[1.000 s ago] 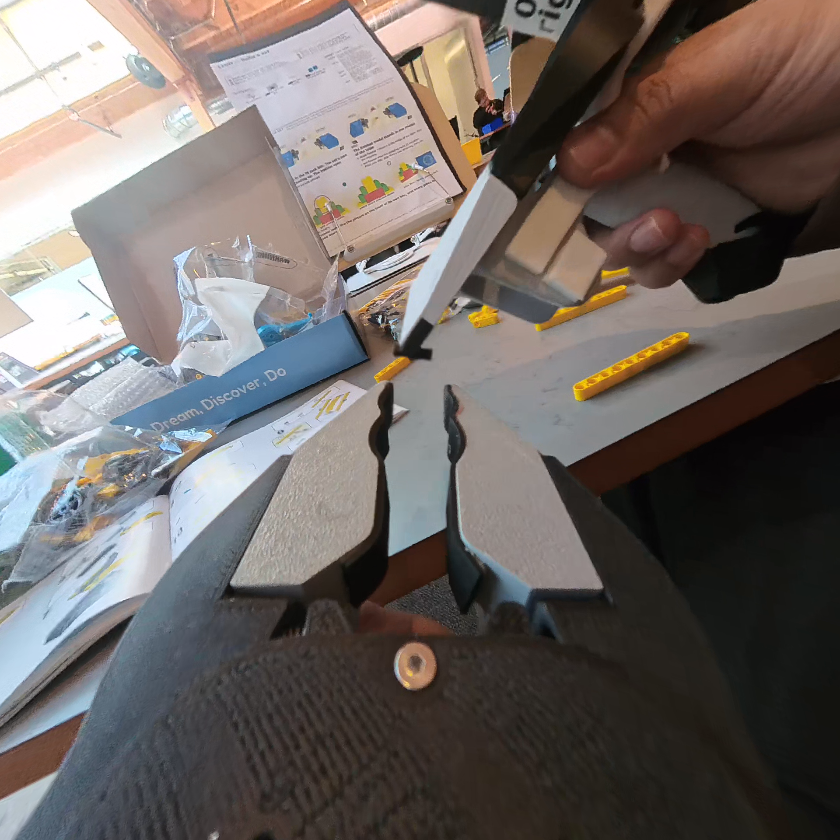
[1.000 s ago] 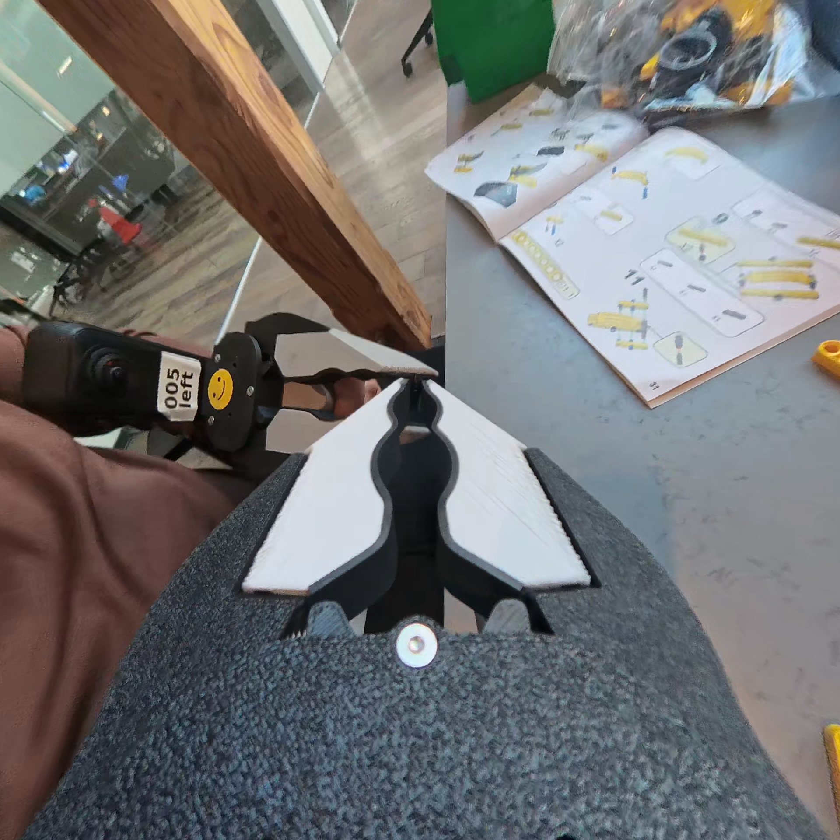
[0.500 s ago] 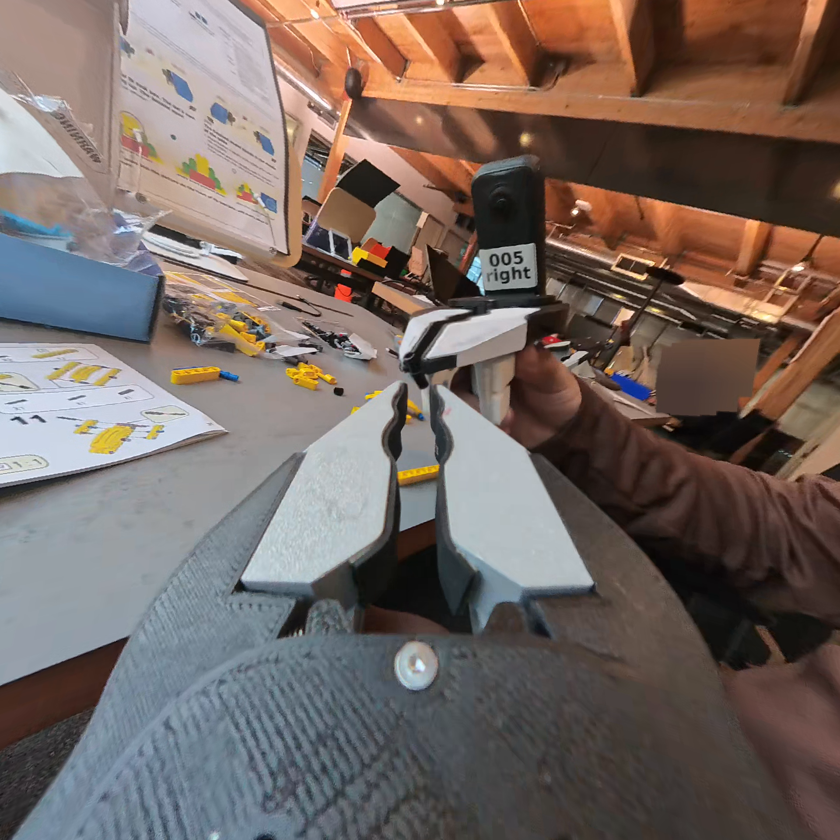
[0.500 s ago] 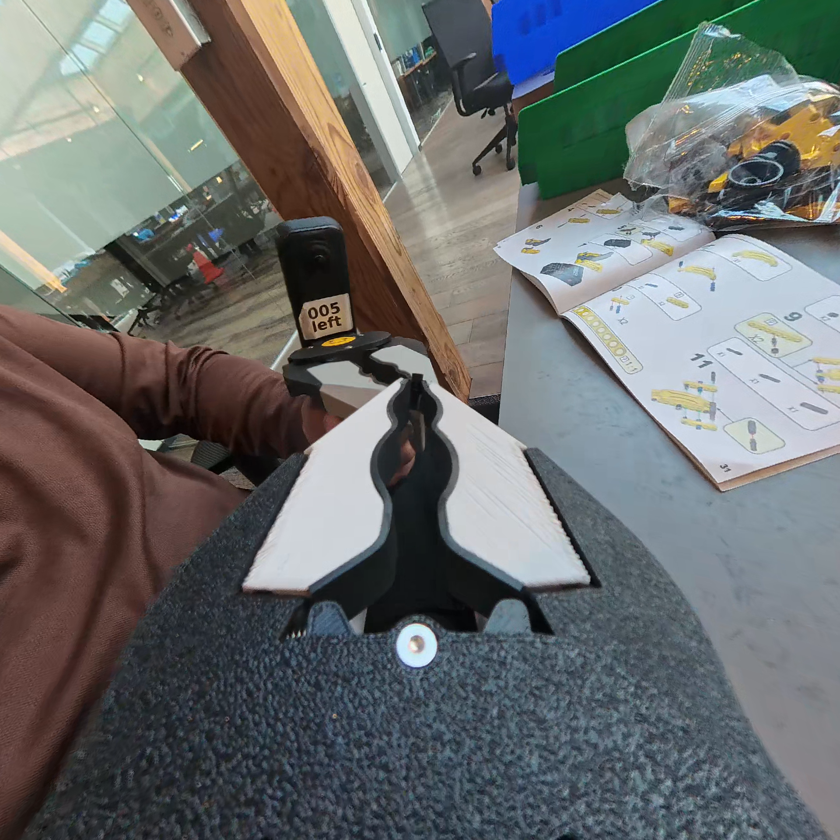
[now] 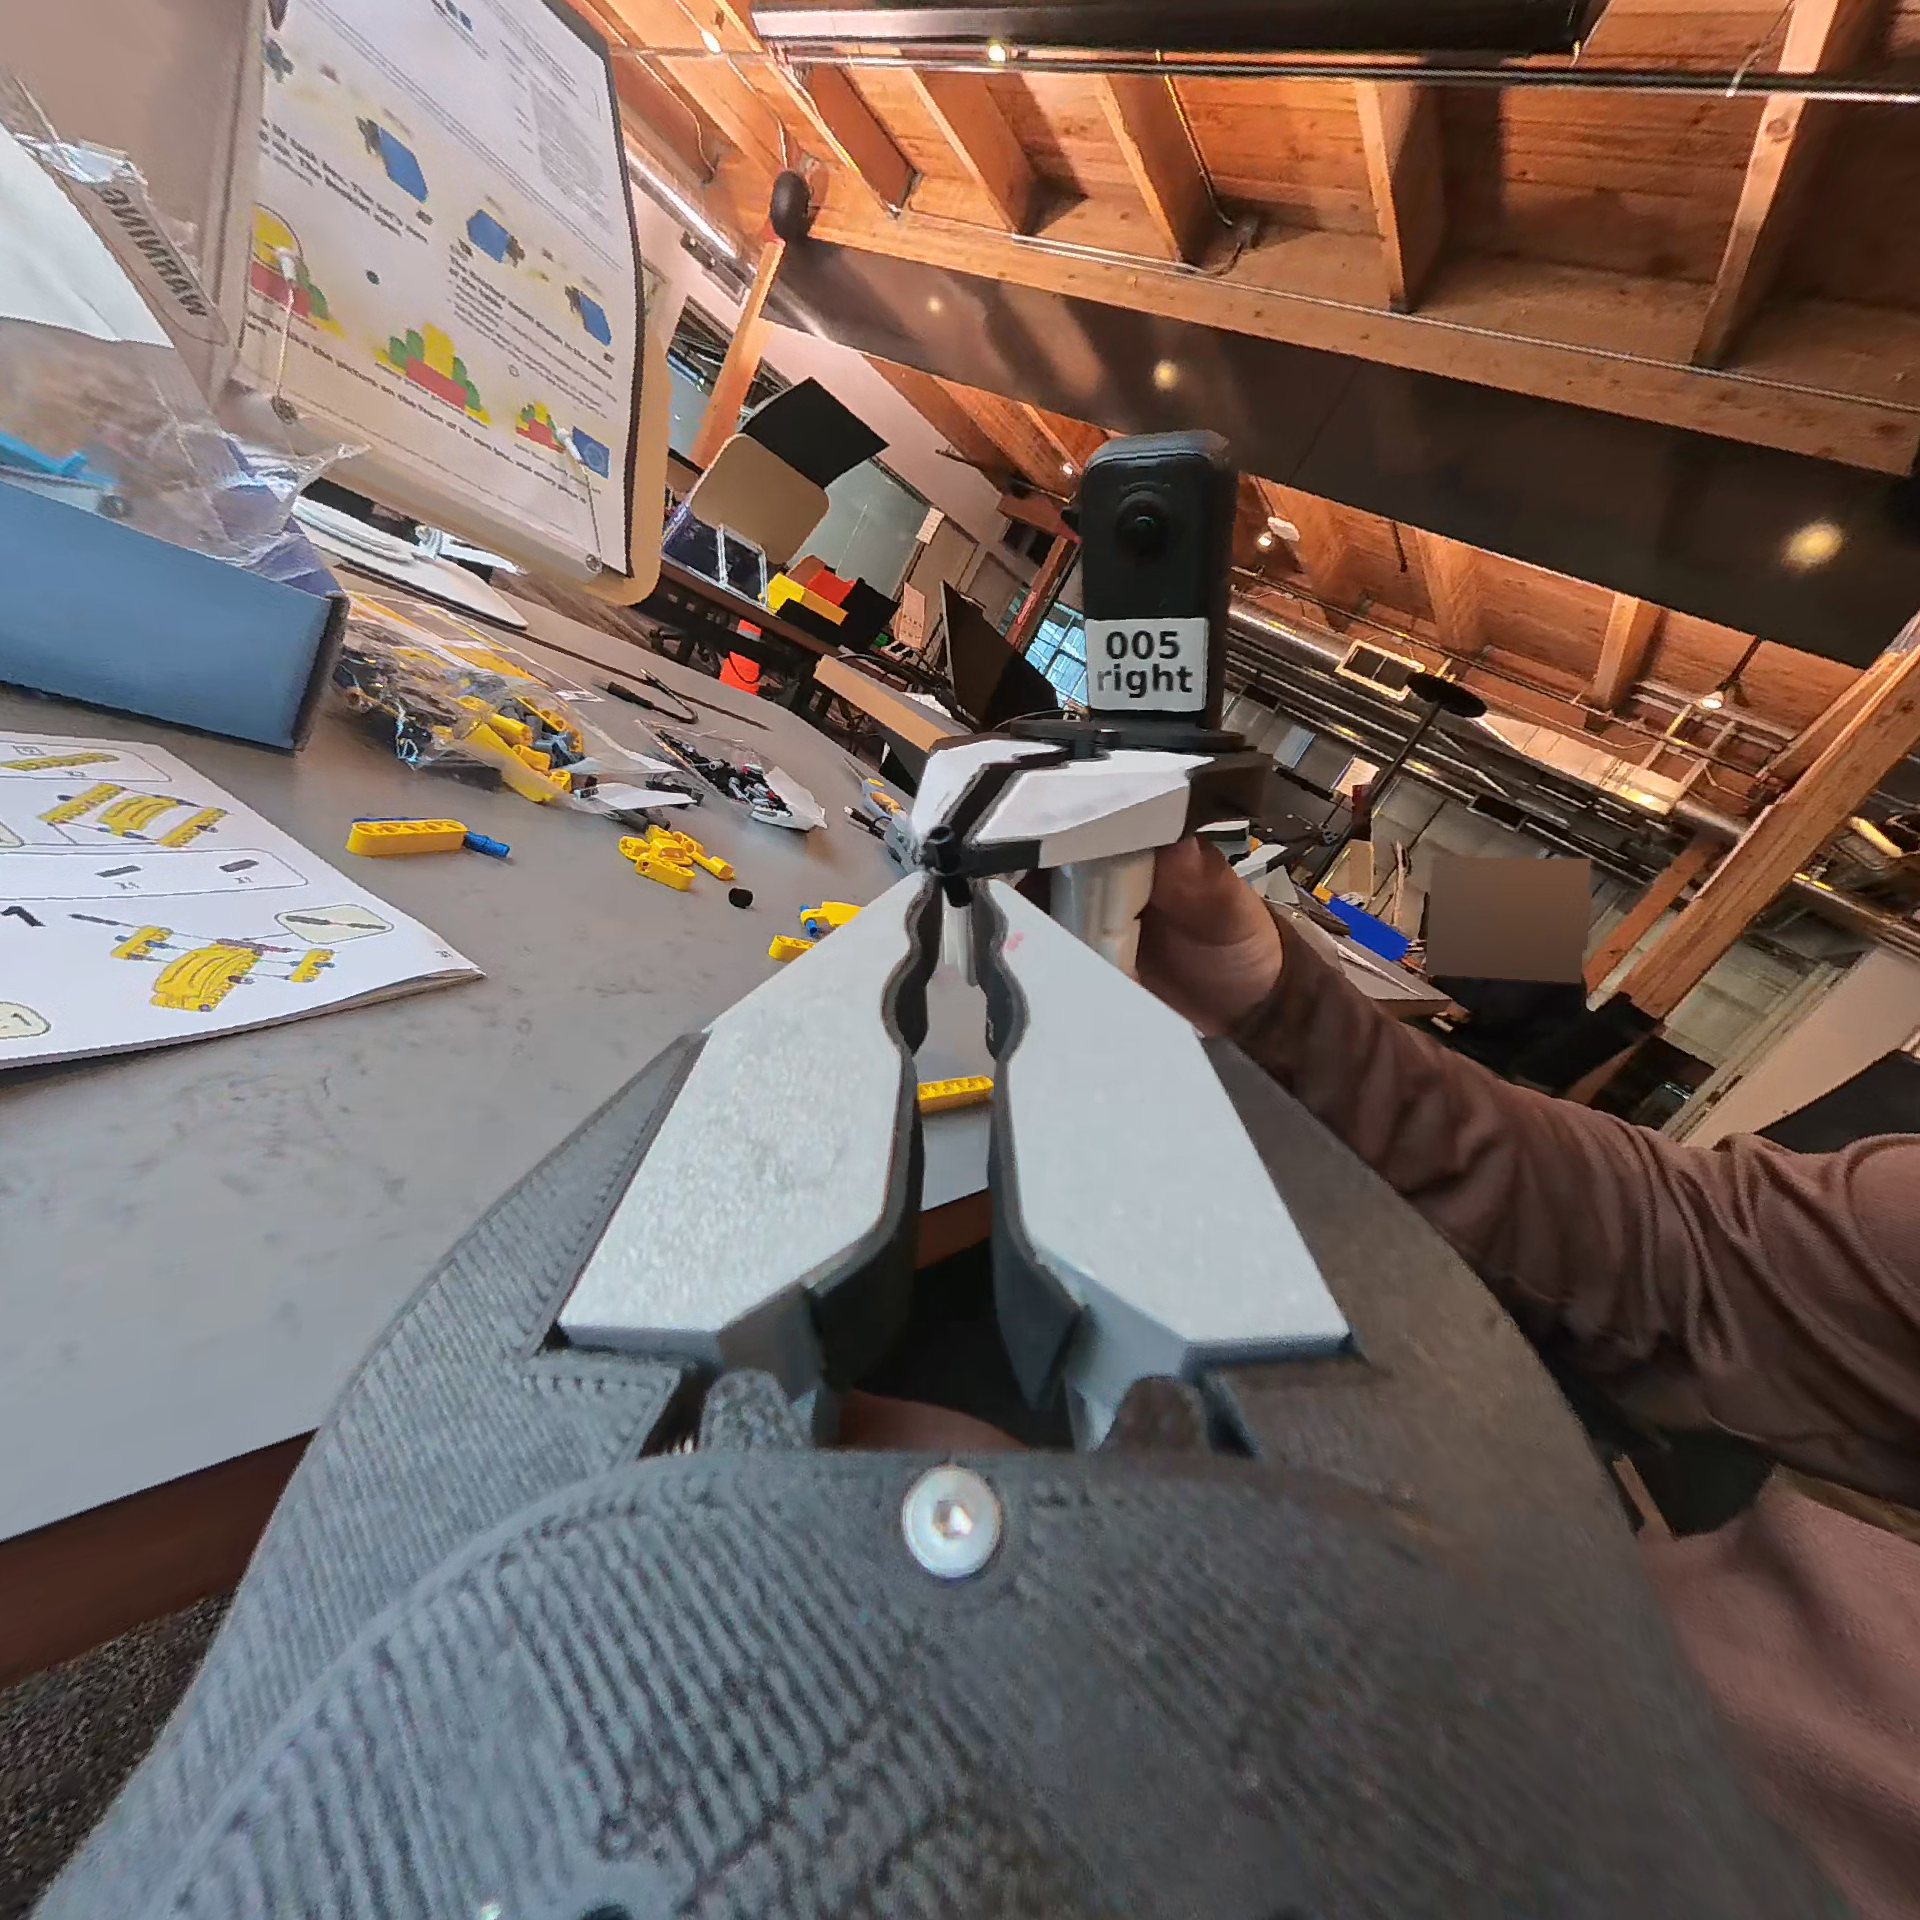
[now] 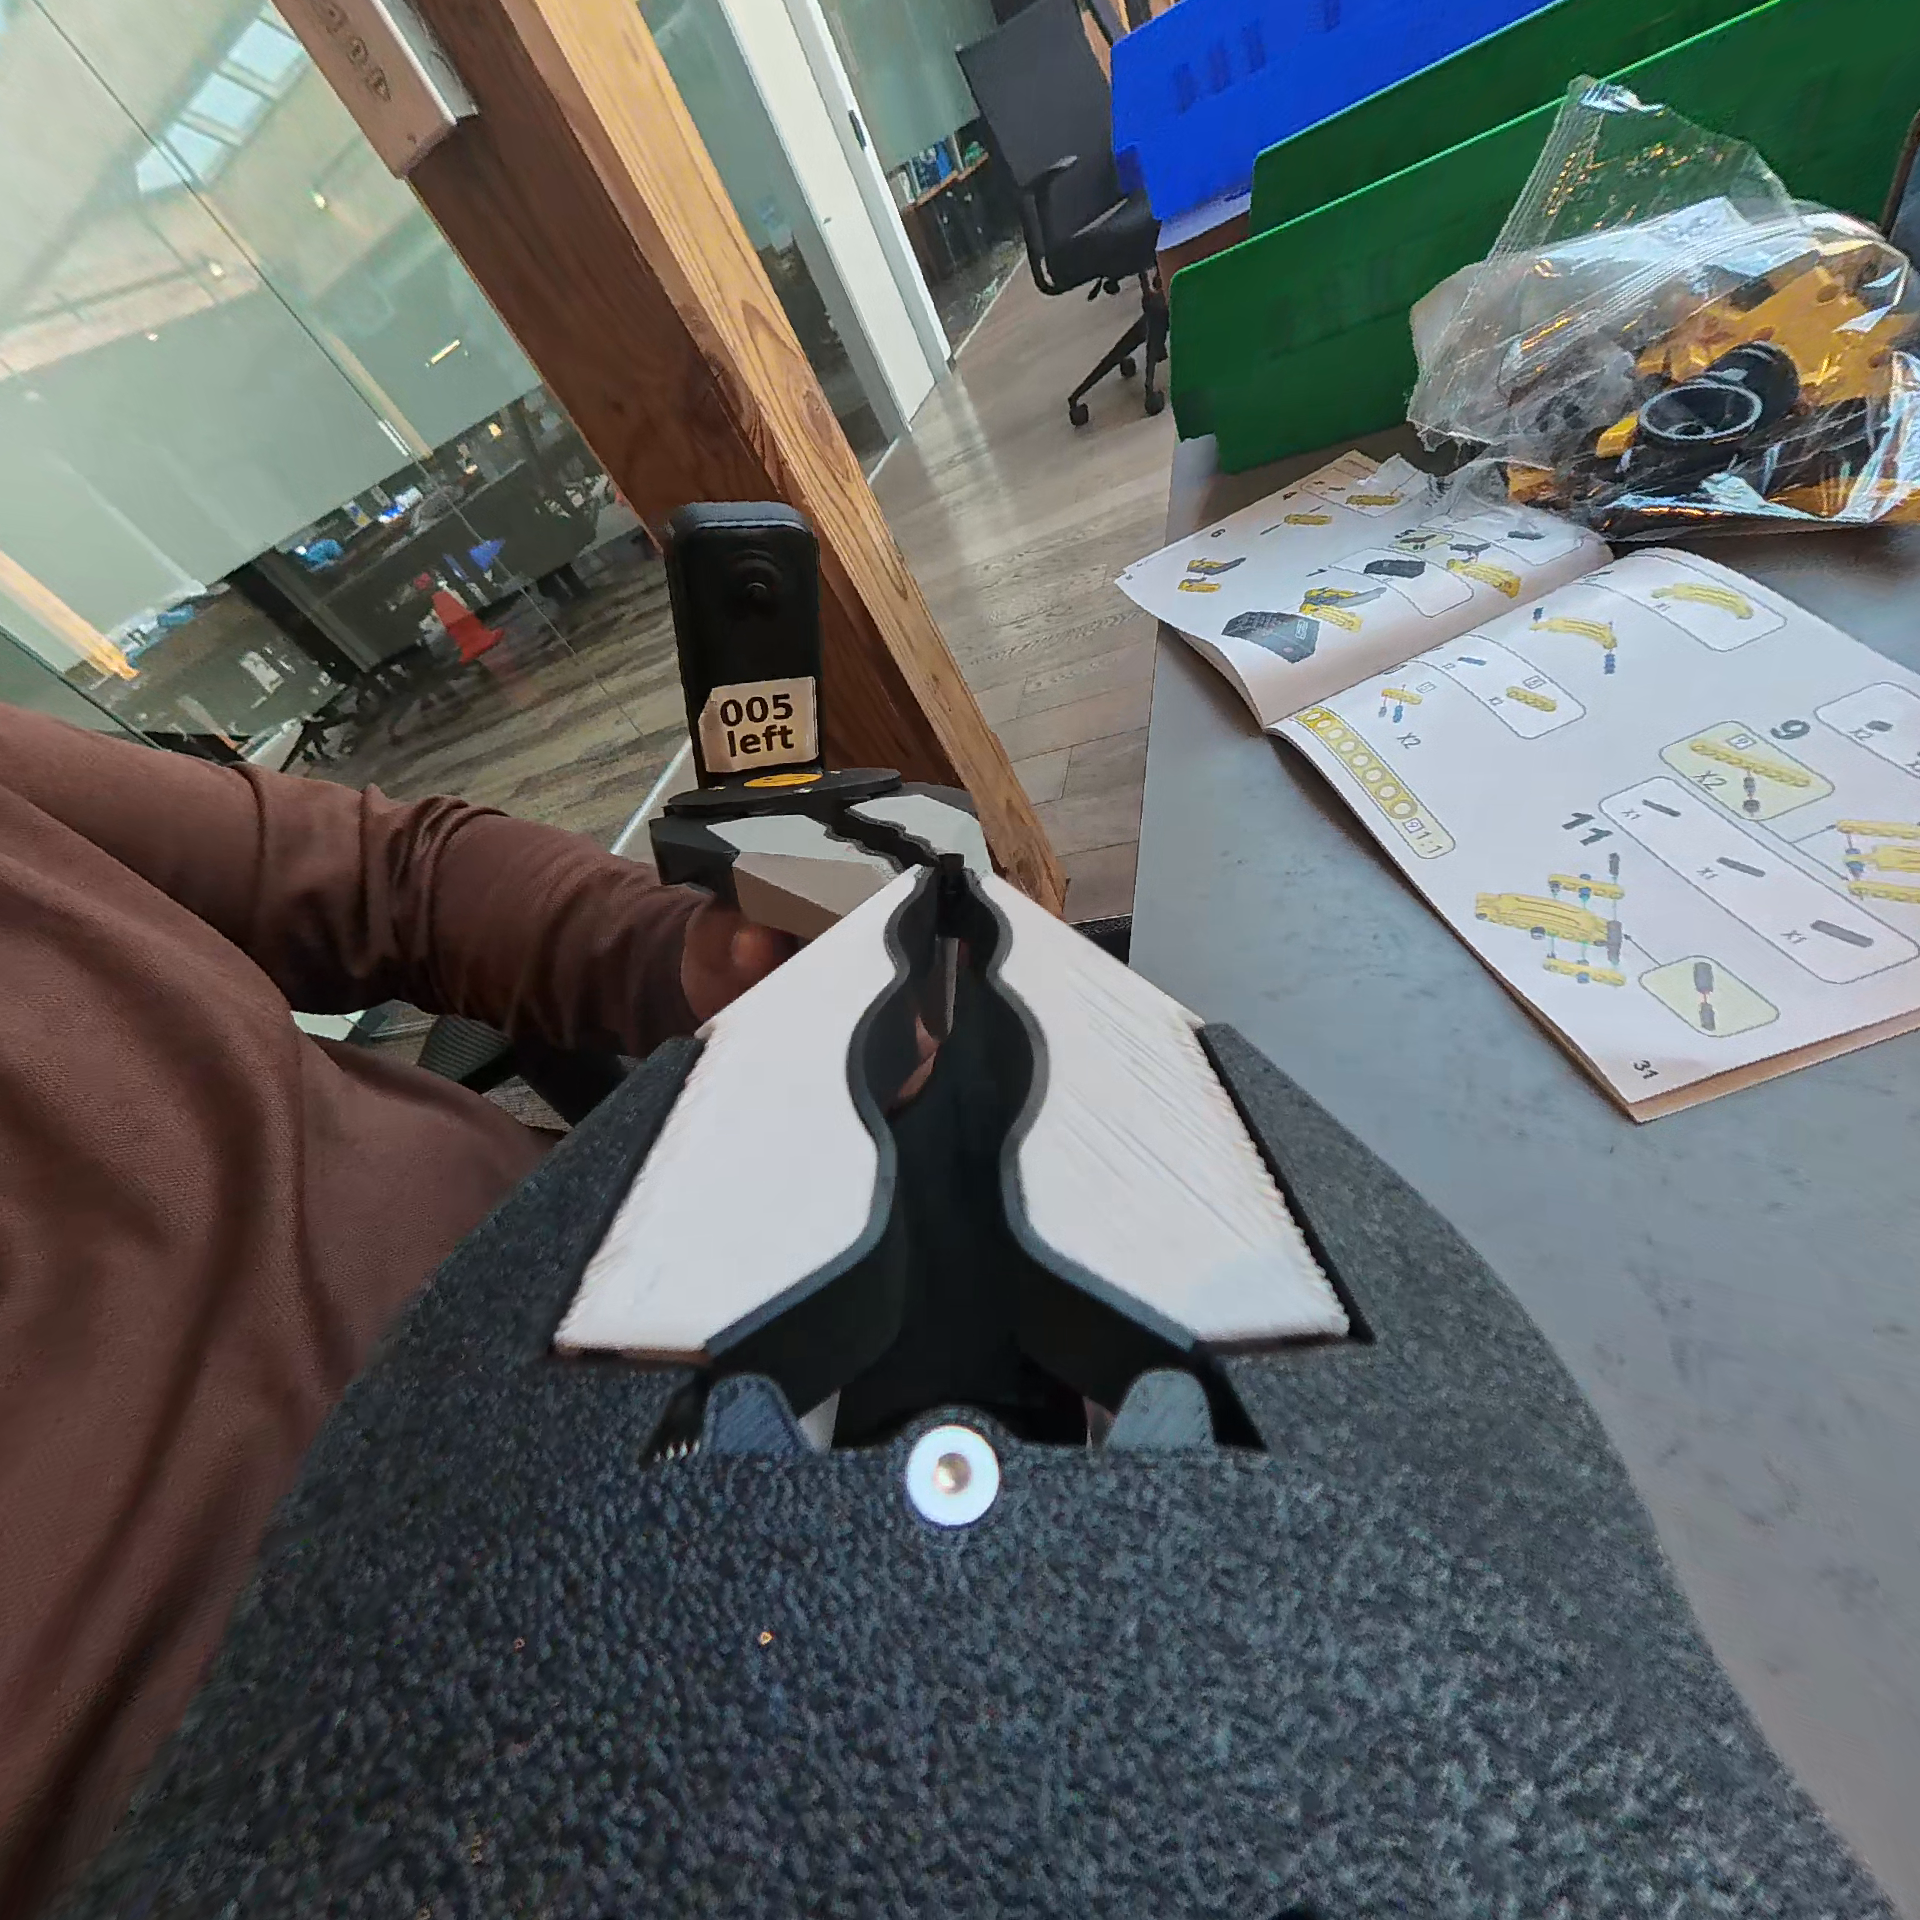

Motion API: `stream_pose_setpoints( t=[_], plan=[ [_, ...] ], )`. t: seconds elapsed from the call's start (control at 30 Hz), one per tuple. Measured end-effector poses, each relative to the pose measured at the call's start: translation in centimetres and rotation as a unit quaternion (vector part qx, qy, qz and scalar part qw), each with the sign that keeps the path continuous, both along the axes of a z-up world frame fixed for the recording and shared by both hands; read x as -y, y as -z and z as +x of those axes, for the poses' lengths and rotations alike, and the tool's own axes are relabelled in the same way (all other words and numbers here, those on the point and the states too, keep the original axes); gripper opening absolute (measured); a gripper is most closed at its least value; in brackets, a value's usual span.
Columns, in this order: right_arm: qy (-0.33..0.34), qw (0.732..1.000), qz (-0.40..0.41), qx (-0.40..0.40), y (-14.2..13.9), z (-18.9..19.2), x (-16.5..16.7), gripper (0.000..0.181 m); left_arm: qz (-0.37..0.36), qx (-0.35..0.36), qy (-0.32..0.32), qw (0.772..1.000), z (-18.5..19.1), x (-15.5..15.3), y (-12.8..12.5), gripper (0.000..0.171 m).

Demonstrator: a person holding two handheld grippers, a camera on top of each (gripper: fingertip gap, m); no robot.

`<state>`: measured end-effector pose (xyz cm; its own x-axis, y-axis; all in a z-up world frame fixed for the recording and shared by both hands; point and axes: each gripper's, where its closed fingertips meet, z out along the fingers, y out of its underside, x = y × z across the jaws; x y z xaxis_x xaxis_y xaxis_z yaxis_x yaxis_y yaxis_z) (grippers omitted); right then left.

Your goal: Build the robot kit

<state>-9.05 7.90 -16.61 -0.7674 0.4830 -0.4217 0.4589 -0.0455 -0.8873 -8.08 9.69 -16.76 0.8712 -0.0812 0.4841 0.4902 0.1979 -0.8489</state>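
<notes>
My two grippers meet tip to tip in the air, just off the front edge of the grey table [image 5: 312, 1164]. My right gripper [image 6: 948, 896] is shut on a small black pin [image 6: 949, 878]. In the left wrist view, the right gripper [image 5: 940, 847] has white fingers and a hand around its grip, and the pin [image 5: 941, 854] sticks out of its tips. My left gripper [image 5: 948, 900] has its grey fingers closed to a narrow slit around the pin's other end. In the right wrist view, the left gripper [image 6: 940, 857] faces me with its jaws together.
An open instruction booklet [image 5: 208, 914] [image 6: 1558, 831] lies on the table. Loose yellow pieces [image 5: 405, 836] and a yellow beam [image 5: 954, 1088] lie near the edge. A blue box [image 5: 156, 634], a bag of parts [image 6: 1683, 343], green boards [image 6: 1455, 260] and a wooden post [image 6: 675, 416] stand around. The tips of both grippers are at nearly the same place.
Both grippers have swung level and come together nose to nose. The left gripper's fingers have narrowed from a clear gap to a slit at the pin. The right gripper stayed shut.
</notes>
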Motion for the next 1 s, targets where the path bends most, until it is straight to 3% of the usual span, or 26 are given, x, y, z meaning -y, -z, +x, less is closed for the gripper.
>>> stream_pose_setpoints(
  t=[0.1,0.17,0.23,0.3,0.37,0.43,0.67,1.0],
  plan=[
    [0.013,1.000,0.019,-0.003,0.3,-0.3,-0.3,0.004,-0.019,-0.006,-0.011,1.000,-0.4,-0.1,0.5,0.001],
    [0.028,0.998,0.058,-0.004,1.2,-0.7,-0.9,0.004,-0.074,-0.066,-0.054,0.994,-0.9,-0.5,1.6,0.001],
    [0.043,0.993,0.113,-0.017,2.4,-1.0,-1.4,0.002,-0.150,-0.167,-0.116,0.967,-1.7,-0.6,3.0,0.001],
    [0.048,0.986,0.158,-0.028,3.3,-1.1,-1.6,0.000,-0.210,-0.272,-0.174,0.923,-2.3,-0.6,3.9,0.001],
    [0.051,0.982,0.181,-0.032,3.6,-1.2,-1.7,0.000,-0.234,-0.320,-0.199,0.896,-2.3,-0.6,4.2,0.001],
    [0.060,0.979,0.193,-0.032,3.7,-1.3,-2.1,0.008,-0.241,-0.332,-0.206,0.888,-2.4,-0.6,4.2,0.001],
    [0.062,0.975,0.206,-0.049,3.2,-1.2,-2.3,0.010,-0.254,-0.379,-0.220,0.862,-2.0,-0.8,4.4,0.001],
    [0.039,0.979,0.195,-0.038,3.2,-0.6,-2.0,0.019,-0.265,-0.374,-0.223,0.861,-2.1,-0.9,4.8,0.001]
  ],
)
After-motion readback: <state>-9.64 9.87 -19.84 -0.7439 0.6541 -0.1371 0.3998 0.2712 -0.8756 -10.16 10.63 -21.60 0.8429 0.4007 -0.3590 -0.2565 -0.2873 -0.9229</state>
